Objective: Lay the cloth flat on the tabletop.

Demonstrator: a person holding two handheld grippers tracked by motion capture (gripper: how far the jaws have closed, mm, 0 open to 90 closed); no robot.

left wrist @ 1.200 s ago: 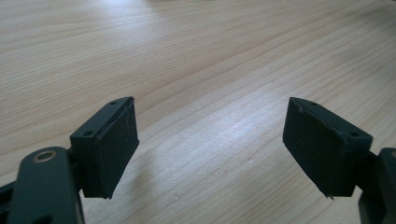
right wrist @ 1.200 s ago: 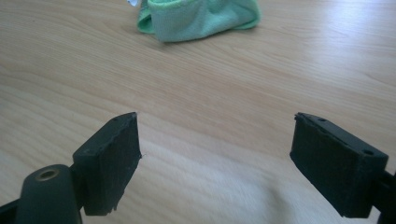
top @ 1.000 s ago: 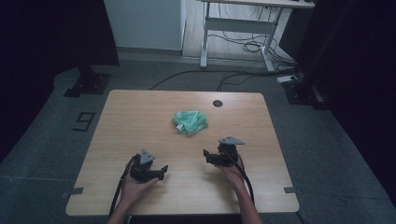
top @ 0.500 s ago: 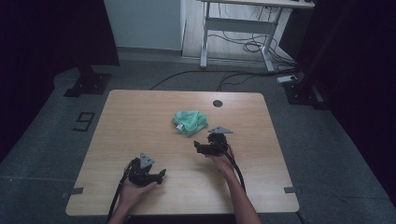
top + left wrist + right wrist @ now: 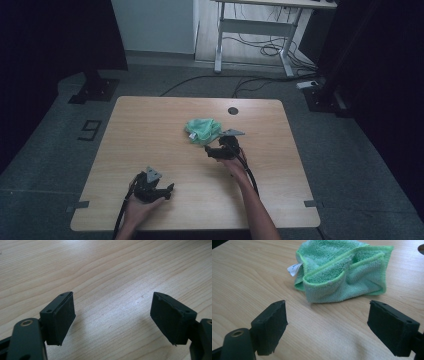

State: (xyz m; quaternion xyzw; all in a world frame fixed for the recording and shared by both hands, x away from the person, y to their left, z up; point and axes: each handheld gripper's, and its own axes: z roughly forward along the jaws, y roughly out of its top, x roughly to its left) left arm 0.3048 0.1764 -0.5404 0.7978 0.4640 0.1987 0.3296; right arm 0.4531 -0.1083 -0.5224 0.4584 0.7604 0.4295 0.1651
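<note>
A crumpled green cloth [image 5: 202, 130] with a small white tag lies near the middle of the wooden table [image 5: 150, 130]. My right gripper [image 5: 212, 151] sits just in front of it, a short way off, open; in the right gripper view the green cloth [image 5: 342, 272] lies just beyond the right gripper [image 5: 327, 325], whose jaws are spread wide with nothing between them. Near the table's front left my left gripper [image 5: 167, 190] rests low and open. The left gripper view has the left gripper [image 5: 113, 320] over bare wood, its jaws wide apart and holding nothing.
A dark round hole [image 5: 232, 110] sits in the tabletop behind the cloth. Past the table's far edge stand a white desk frame [image 5: 250, 30] and loose cables [image 5: 260, 50] on the grey floor. A black stand base [image 5: 95, 87] is at the far left.
My right gripper has moved forward and left across the table, up close to the green cloth. My left gripper has drawn back slightly toward the front edge.
</note>
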